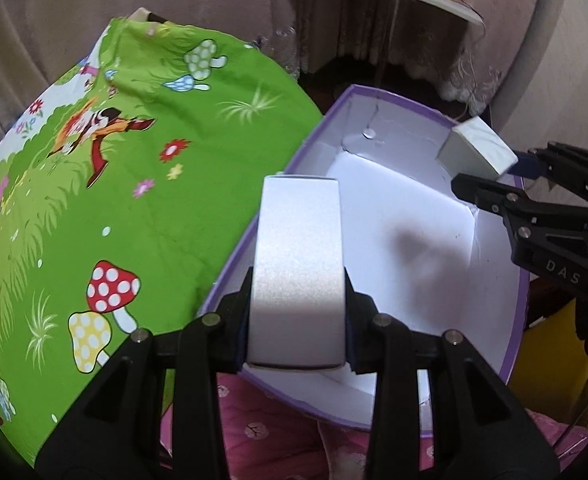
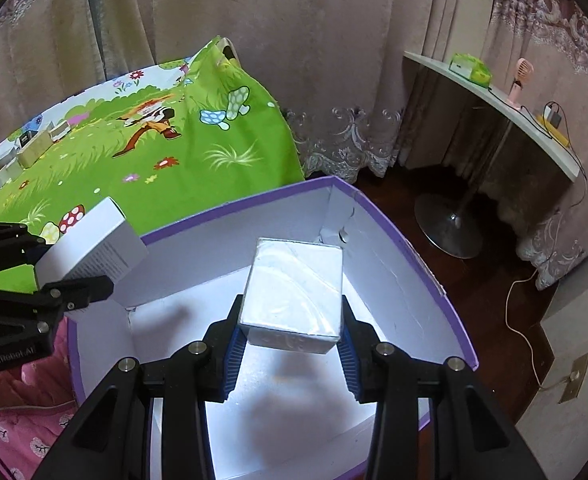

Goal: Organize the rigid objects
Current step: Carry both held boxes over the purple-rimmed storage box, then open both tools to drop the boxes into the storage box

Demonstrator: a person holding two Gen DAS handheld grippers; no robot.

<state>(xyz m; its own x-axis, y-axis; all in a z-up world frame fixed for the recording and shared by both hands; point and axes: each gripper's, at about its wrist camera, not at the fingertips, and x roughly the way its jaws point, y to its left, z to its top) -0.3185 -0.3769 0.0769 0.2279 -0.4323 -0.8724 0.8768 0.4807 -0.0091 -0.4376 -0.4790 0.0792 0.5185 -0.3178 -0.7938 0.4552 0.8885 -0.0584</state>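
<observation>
My left gripper (image 1: 297, 316) is clamped on a long silvery-white box (image 1: 297, 272), held over the near rim of the purple-edged white carton (image 2: 413, 248). My right gripper (image 2: 292, 336) pinches a shorter glossy white box (image 2: 294, 288) above its floor.

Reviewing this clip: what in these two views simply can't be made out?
- Left wrist view: the silver box in the left gripper hides part of the purple bin floor.
- Right wrist view: print on the small boxes on the green sheet, too small.
- Right gripper: its box underside, hidden.
</observation>
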